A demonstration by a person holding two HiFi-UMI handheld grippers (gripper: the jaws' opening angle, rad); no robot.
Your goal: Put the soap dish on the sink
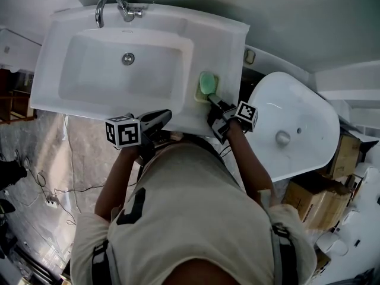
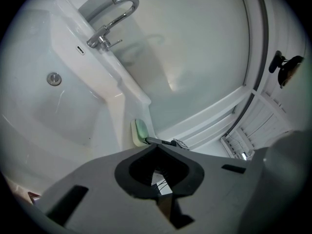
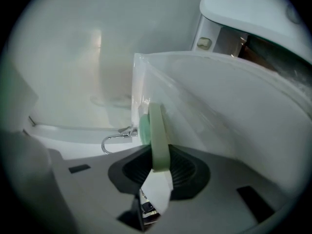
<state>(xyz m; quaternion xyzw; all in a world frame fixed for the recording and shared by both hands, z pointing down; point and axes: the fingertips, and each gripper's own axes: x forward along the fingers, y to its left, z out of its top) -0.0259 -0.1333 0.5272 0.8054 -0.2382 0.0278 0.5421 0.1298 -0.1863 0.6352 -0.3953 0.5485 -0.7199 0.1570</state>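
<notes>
The soap dish (image 1: 205, 88), pale cream with a green soap in it, is at the right ledge of the white sink (image 1: 71, 103); whether it rests on the ledge or hangs just above it I cannot tell. My right gripper (image 1: 215, 104) is shut on its near edge. In the right gripper view the dish (image 3: 158, 135) stands edge-on between the pads, the soap (image 3: 144, 128) on its left. My left gripper (image 1: 160, 119) hangs shut and empty over the sink's front edge. The left gripper view shows the dish (image 2: 140, 133) beyond its shut jaws.
The faucet (image 1: 113, 8) stands at the sink's back and the drain (image 1: 128, 58) is in the bowl. A second white basin (image 1: 297, 123) lies close to the right of the sink. Cardboard boxes (image 1: 314, 203) are stacked at the right, and cables (image 1: 53, 192) run across the floor at the left.
</notes>
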